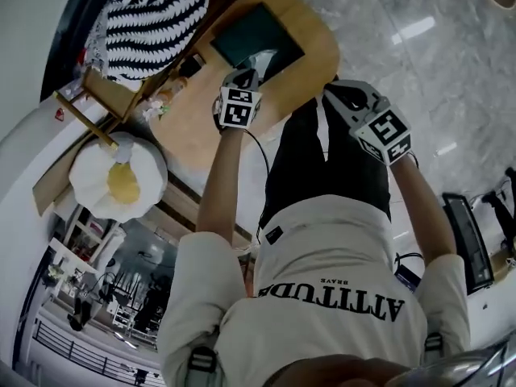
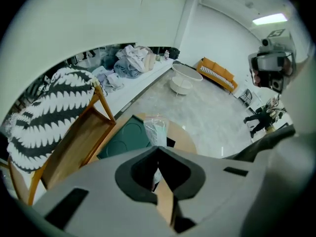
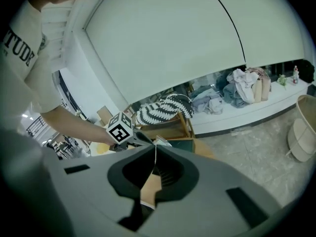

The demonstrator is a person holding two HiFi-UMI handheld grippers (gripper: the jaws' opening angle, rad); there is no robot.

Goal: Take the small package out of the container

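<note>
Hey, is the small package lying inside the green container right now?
No, the small package is pinched between the shut jaws of the left gripper, hanging over the green container rather than lying in it.

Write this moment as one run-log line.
left hand-held gripper: shut on small package | right hand-held gripper: shut, empty | stage: package held over green container

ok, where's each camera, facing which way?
Head view: on the head, steeply down at the round wooden table; own arms, torso, left tongs, right tongs.
Left gripper view: along left tongs' shut jaws pinching the clear plastic package, toward the dark green container.
Right gripper view: along right tongs' shut jaws, toward the left tongs and arm.
Shared: container, all three.
</note>
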